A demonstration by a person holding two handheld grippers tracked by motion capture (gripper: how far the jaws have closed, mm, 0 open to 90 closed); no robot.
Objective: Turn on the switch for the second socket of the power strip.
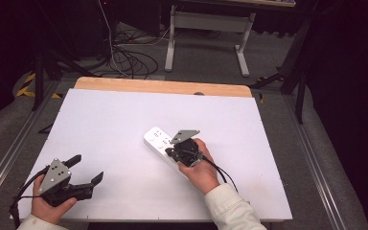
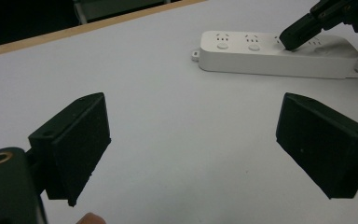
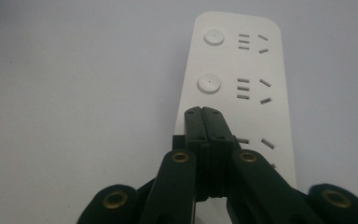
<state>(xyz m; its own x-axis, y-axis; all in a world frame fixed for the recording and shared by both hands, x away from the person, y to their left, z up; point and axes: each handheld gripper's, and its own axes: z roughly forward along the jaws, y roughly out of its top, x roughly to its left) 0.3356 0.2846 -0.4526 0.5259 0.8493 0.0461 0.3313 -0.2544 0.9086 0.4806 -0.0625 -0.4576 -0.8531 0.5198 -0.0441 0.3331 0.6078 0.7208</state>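
Dark room surrounds the table [image 1: 124,86], whose far edge is bare wood while the rest lies under a white sheet. Beyond it, at 12 o'clock, black cables [image 1: 129,60] lie on the grey carpet next to the white legs of another desk [image 1: 206,28].

On the white sheet, a little toward 3 o'clock from the middle, lies the white power strip [image 1: 155,139]. It lies flat and diagonal, one end pointing toward 11 o'clock and the other end going under my right hand [image 1: 203,170] toward 5 o'clock. In the right gripper view I see two round buttons on it, each with socket slots beside it.

My right gripper [image 1: 168,152] stands over the strip, and its two jaws are pressed together with nothing between them. In the right gripper view the closed tips sit on the top face of the strip, just near the second round button [image 3: 209,84], on the side closer to me. In the left gripper view the same tips come down on the strip from 1 o'clock.

My left gripper [image 1: 87,168] is at 7 o'clock of the table, well apart from the strip, held in my left hand [image 1: 52,203]. Its jaws are spread wide and between them is only the white sheet.
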